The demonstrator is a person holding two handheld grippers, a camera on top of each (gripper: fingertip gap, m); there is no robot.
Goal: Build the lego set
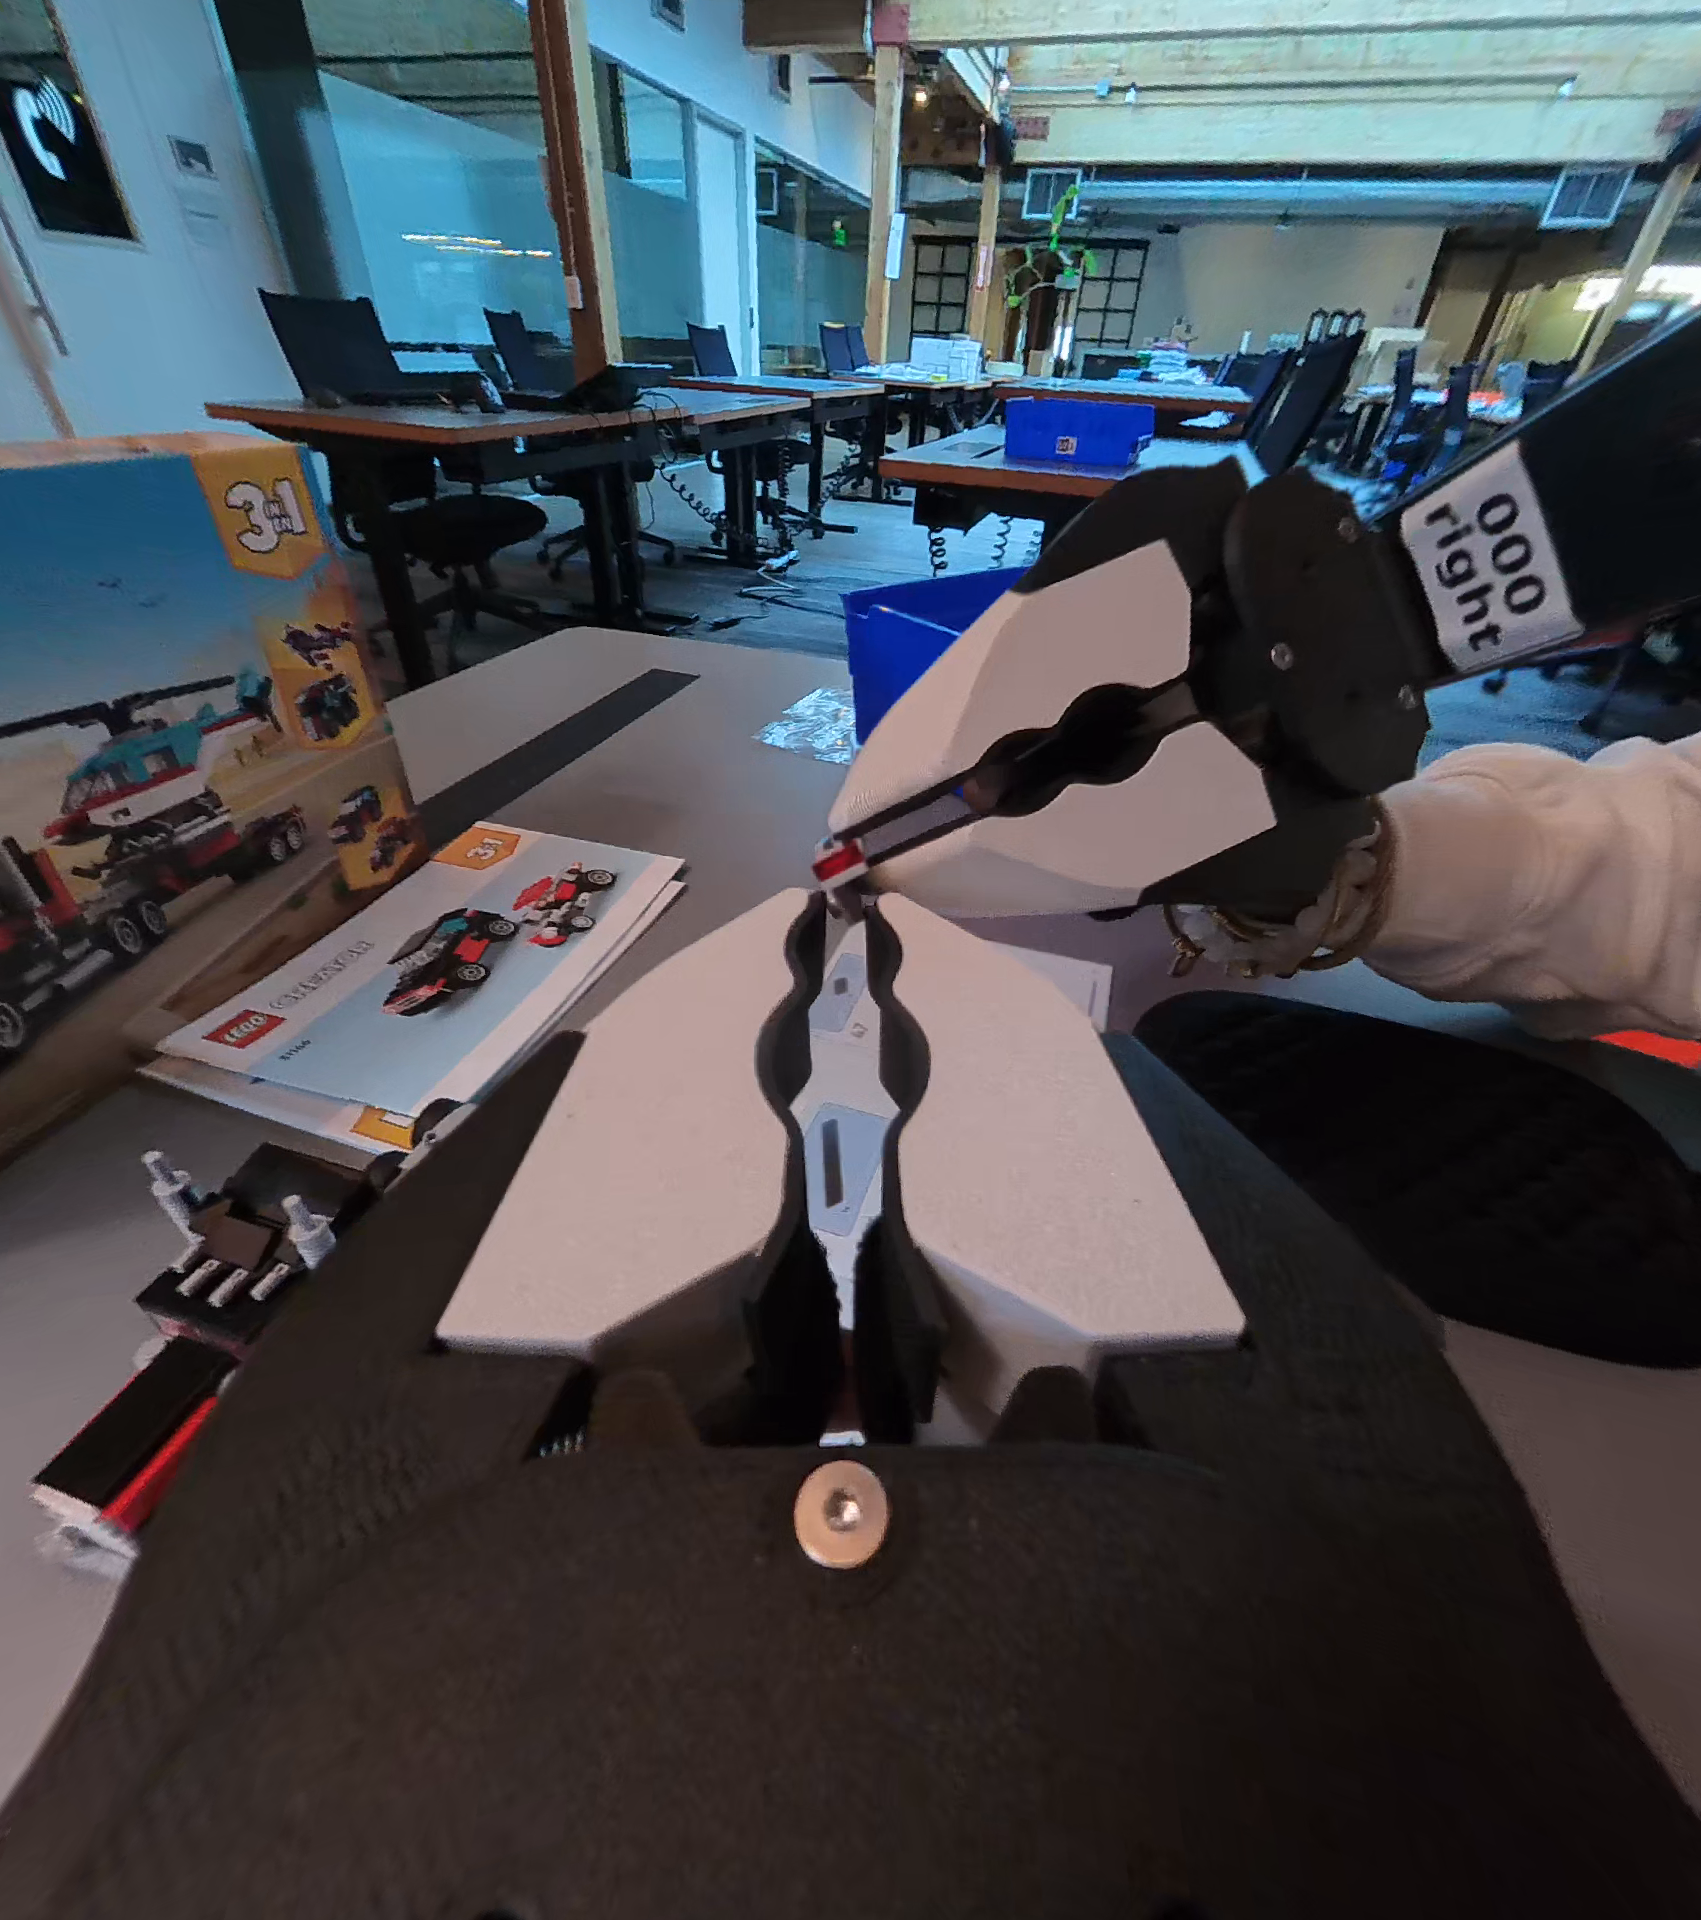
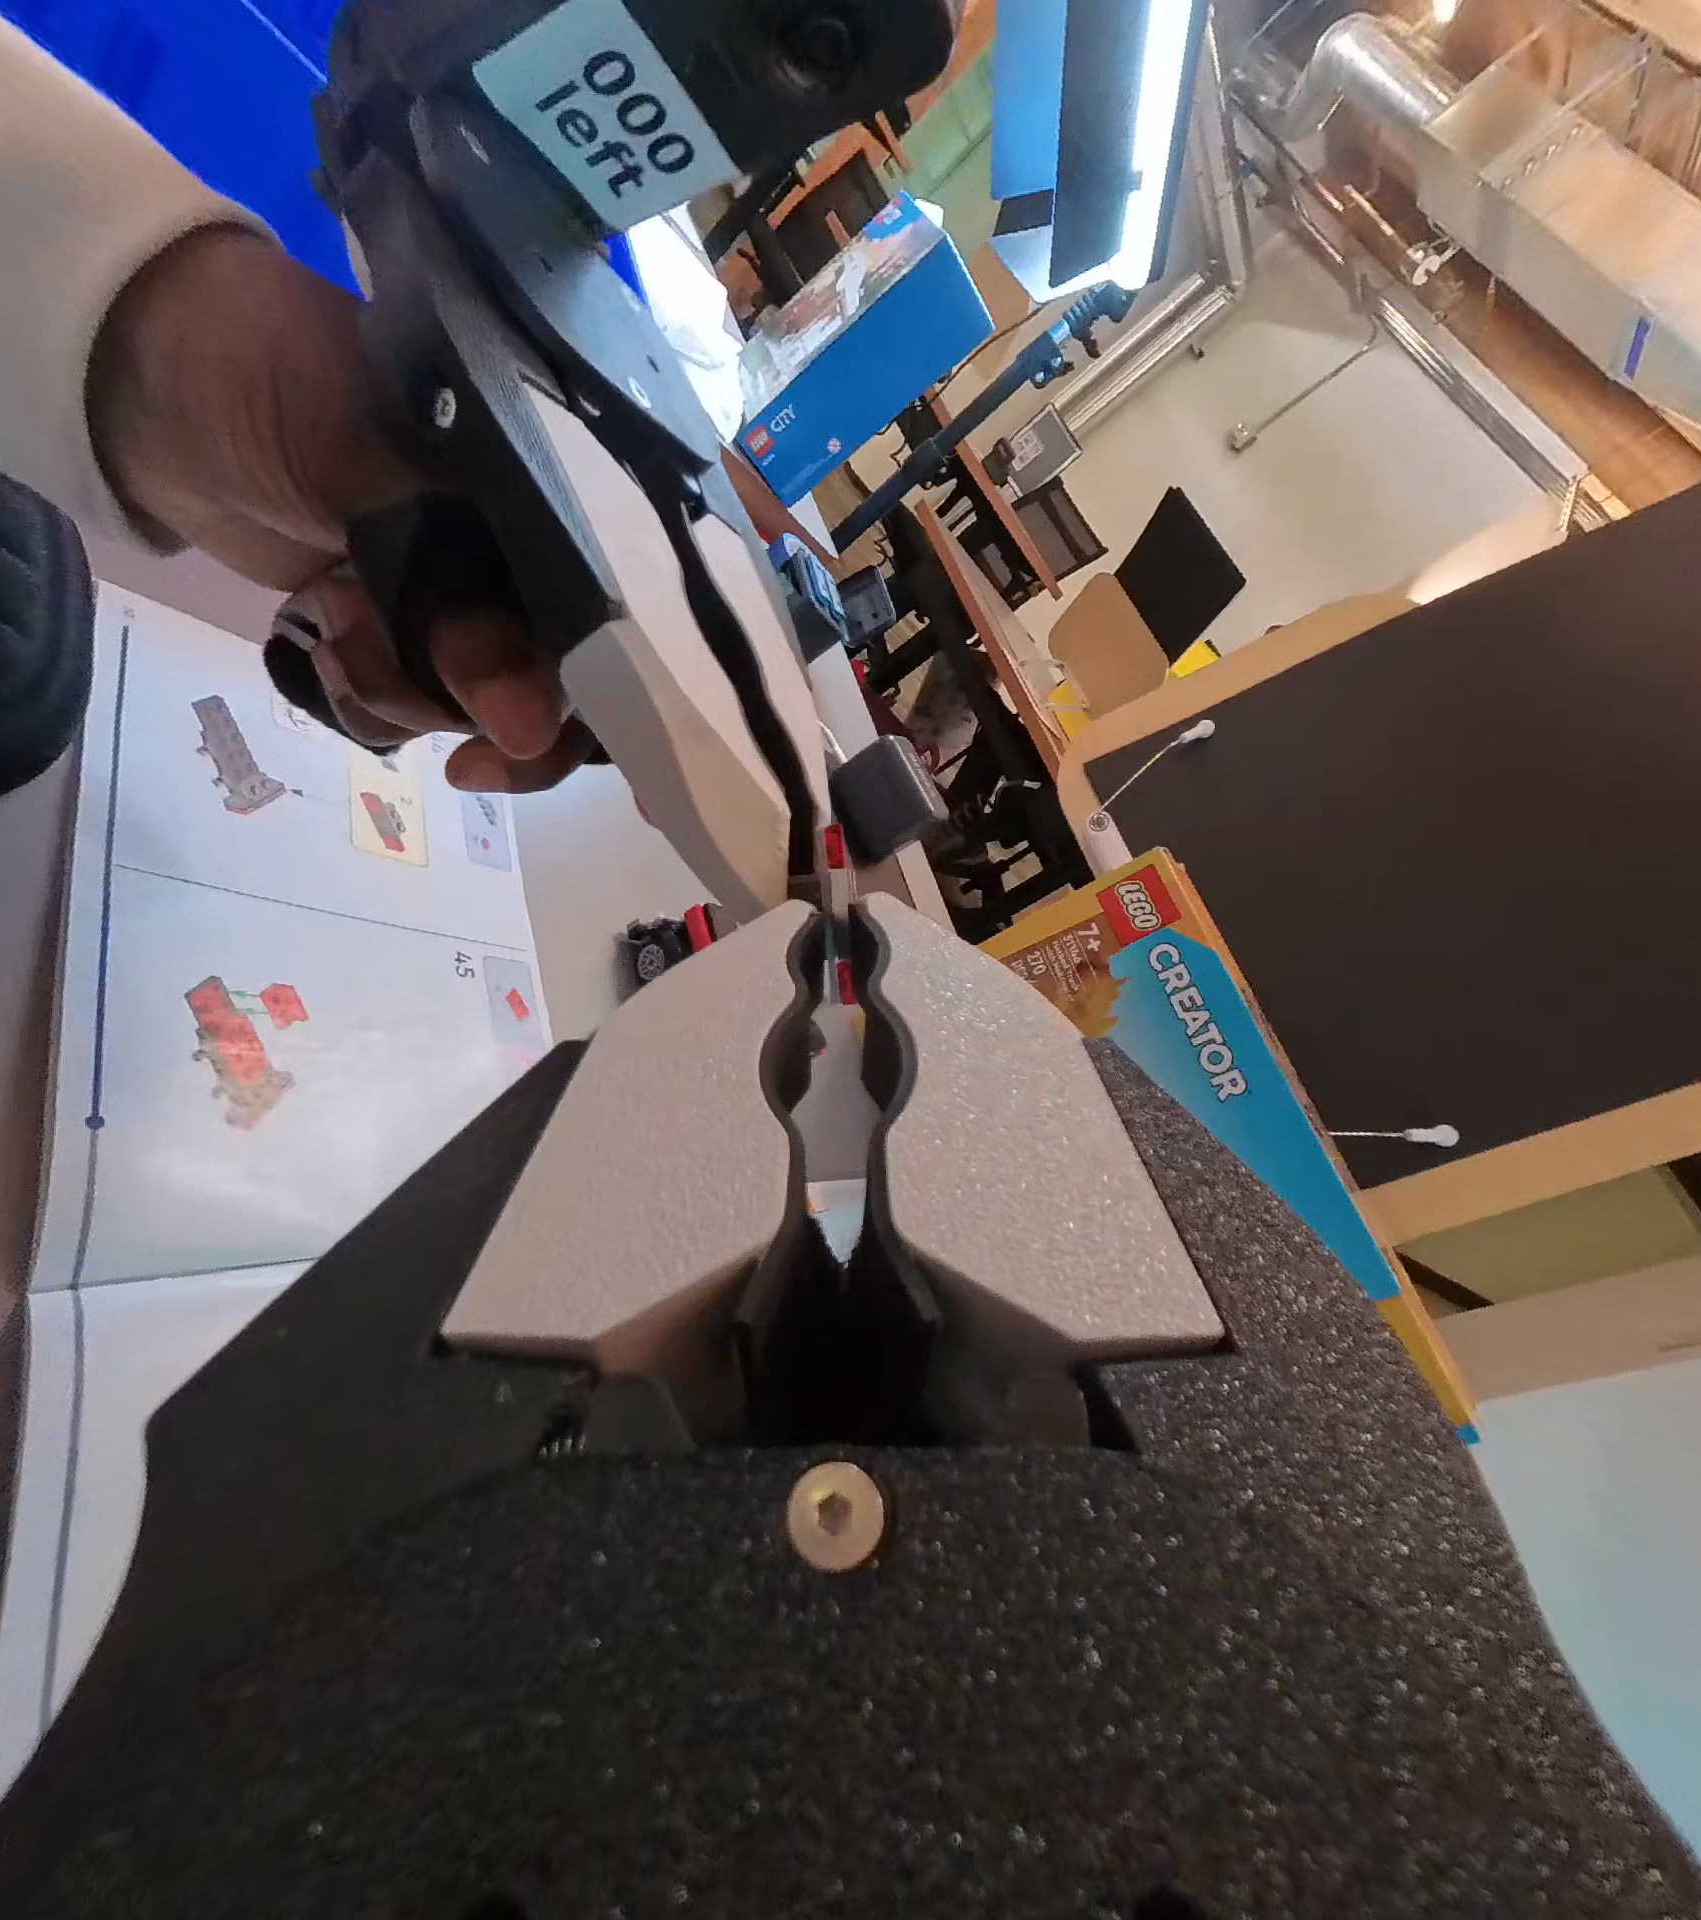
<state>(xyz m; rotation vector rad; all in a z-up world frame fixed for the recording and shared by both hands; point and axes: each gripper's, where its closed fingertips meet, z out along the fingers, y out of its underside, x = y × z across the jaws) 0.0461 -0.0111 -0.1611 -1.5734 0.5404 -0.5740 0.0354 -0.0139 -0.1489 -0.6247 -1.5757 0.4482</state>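
Claws point(image 1: 841, 904) point(image 2: 833, 914) meet tip-to-tip, both pinching small red-white piece point(image 1: 838, 864).

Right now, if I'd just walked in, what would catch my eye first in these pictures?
Probably the two claws meeting tip to tip in mid-air: the left claw and the right claw pinch the same small red and white brick piece between them. Next, the big colourful set box standing at the left, with instruction booklets lying beside it on the grey table.
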